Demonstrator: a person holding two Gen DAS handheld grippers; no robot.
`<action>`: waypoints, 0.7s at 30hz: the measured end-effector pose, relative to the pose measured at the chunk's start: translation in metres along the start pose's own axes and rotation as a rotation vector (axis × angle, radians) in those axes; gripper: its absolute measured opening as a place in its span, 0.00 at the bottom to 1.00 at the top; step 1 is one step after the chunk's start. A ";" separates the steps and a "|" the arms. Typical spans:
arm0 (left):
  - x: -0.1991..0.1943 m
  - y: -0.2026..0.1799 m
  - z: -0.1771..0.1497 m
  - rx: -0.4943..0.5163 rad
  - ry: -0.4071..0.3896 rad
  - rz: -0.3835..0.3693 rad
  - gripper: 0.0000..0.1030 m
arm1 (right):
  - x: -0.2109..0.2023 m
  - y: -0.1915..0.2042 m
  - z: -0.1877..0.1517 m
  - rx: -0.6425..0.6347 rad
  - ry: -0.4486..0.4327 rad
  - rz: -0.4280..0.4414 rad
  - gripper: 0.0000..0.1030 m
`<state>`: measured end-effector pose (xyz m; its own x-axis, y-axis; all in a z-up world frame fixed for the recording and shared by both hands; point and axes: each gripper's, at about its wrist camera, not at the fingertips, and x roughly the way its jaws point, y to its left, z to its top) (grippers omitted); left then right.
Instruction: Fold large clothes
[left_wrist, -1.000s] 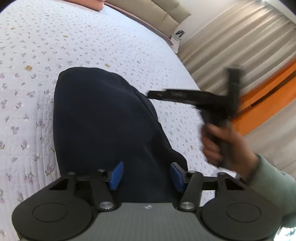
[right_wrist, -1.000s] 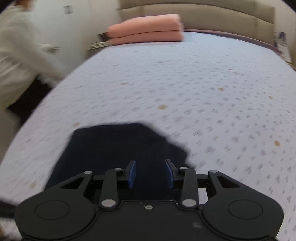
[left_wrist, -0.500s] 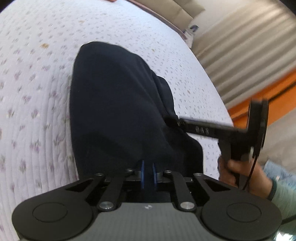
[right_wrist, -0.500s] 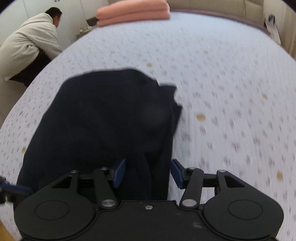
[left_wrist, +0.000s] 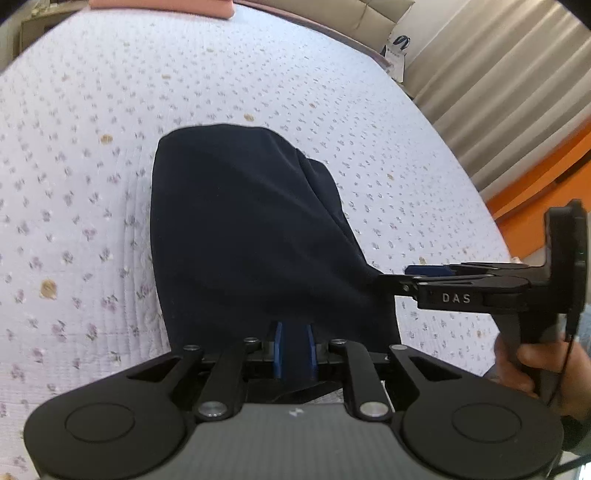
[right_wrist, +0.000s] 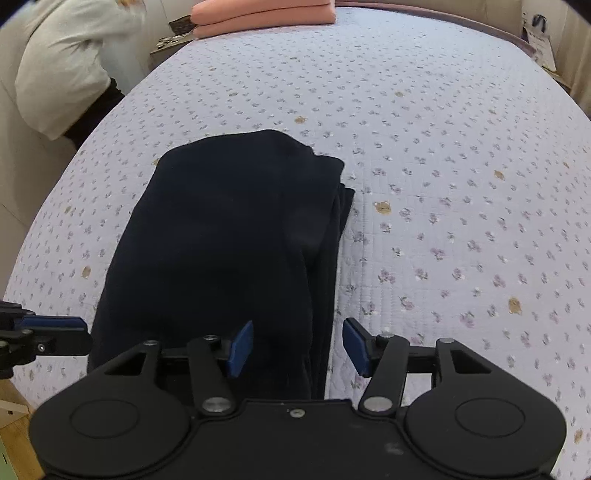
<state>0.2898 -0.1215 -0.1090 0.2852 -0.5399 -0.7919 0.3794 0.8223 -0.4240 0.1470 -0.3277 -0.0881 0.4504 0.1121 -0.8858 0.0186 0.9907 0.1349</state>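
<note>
- We see a floral quilted bedspread (right_wrist: 443, 147).
- We see folded pink bedding (right_wrist: 264, 14) at its far end.
- We see beige curtains (left_wrist: 498, 92).
- We see a person in a pale coat (right_wrist: 62, 62) beside the bed.

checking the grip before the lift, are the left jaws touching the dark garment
Touching. The left wrist view shows the left gripper with its blue pads pressed against a pinch of the dark navy garment, though its jaws are opening slightly.

garment (right_wrist: 221, 236): dark navy matt soft cloth | bedspread (right_wrist: 443, 147): pale quilted floral cloth, stitched ridges | left gripper (left_wrist: 294, 350): matt black plastic, blue pads (left_wrist: 277, 350)
</note>
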 end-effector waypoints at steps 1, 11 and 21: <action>-0.002 -0.004 0.001 0.002 -0.007 0.002 0.15 | -0.004 -0.003 0.000 0.018 0.006 0.000 0.66; -0.021 -0.051 0.013 -0.022 0.022 0.188 0.20 | -0.047 0.006 0.003 0.050 0.071 0.031 0.76; -0.026 -0.089 0.014 -0.168 0.094 0.309 0.46 | -0.062 0.009 0.011 0.006 0.146 -0.082 0.77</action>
<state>0.2611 -0.1829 -0.0448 0.2788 -0.2492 -0.9275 0.1362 0.9663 -0.2187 0.1288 -0.3264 -0.0276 0.3124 0.0417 -0.9490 0.0558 0.9965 0.0622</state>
